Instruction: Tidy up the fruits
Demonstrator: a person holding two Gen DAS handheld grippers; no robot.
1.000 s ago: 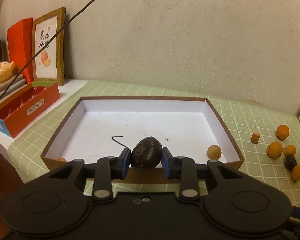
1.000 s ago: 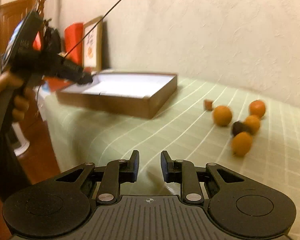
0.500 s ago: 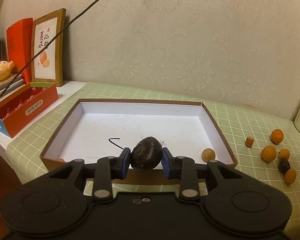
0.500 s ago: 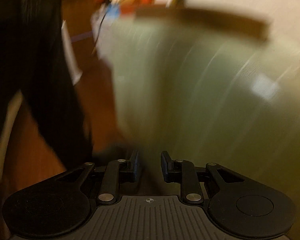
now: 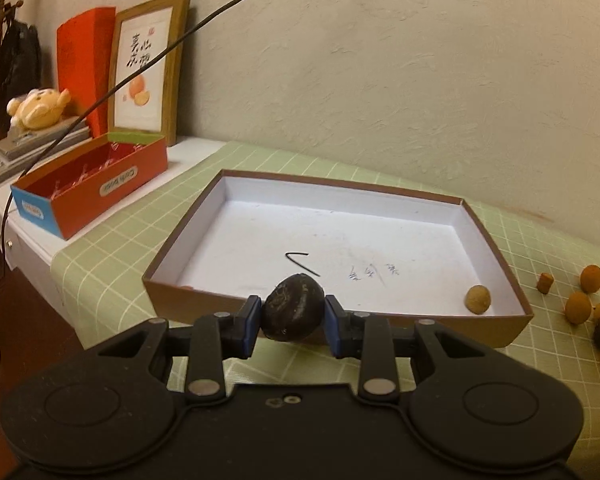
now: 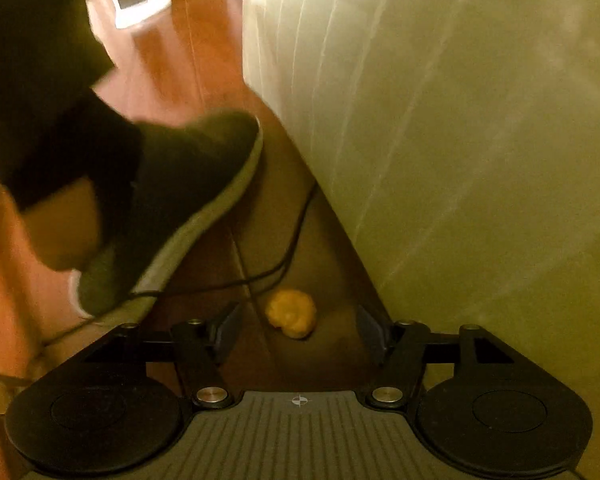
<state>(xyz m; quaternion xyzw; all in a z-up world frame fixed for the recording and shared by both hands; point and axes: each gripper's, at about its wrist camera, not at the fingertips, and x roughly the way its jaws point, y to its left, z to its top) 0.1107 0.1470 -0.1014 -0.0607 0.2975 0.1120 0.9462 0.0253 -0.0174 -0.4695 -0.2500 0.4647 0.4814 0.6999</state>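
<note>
The tablecloth (image 5: 148, 216) is light green with a white grid. The box (image 5: 380, 248) is white inside and brown outside. The held fruit (image 5: 294, 312) is black; the fruit on the floor (image 6: 292, 314) is orange-yellow.

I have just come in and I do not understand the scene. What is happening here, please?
A person is sorting fruits with two hand-held grippers. The left gripper is shut on a dark fruit just in front of the open box, where one tan fruit already lies. The right gripper points down at the floor beside the table; its jaws have just been opening, around a yellow fruit lying there, not yet gripped. More orange fruits wait on the tablecloth.
</note>
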